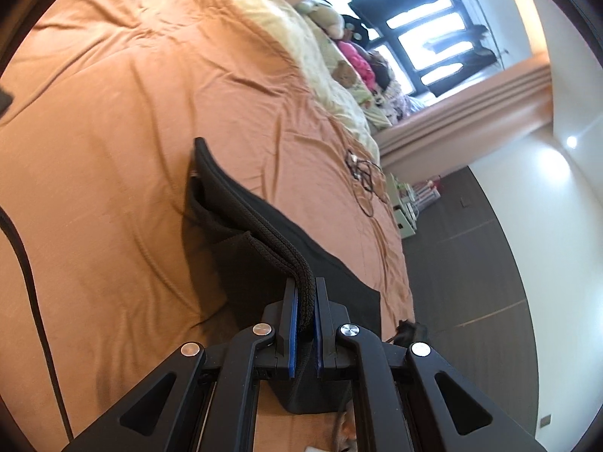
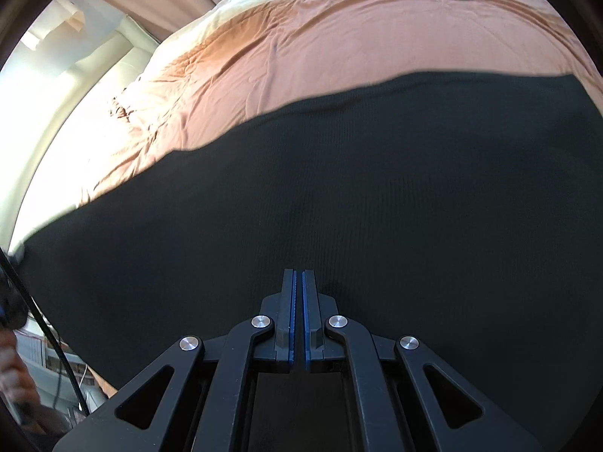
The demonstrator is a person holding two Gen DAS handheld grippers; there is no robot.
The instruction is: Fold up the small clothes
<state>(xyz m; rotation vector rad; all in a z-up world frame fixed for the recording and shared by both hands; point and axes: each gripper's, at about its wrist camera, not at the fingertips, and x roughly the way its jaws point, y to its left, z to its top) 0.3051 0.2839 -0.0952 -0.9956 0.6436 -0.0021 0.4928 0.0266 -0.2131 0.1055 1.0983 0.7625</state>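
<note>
Both grippers, left gripper (image 1: 306, 303) and right gripper (image 2: 299, 293), pinch our black garment (image 2: 339, 207) (ribbed hem (image 1: 286, 252) left); it stretches forward over the bed (image 1: 113, 113).

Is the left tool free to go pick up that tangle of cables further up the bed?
Probably not yet: the left tool is shut on the black garment. Bare orange bedspread lies before the cables.
</note>
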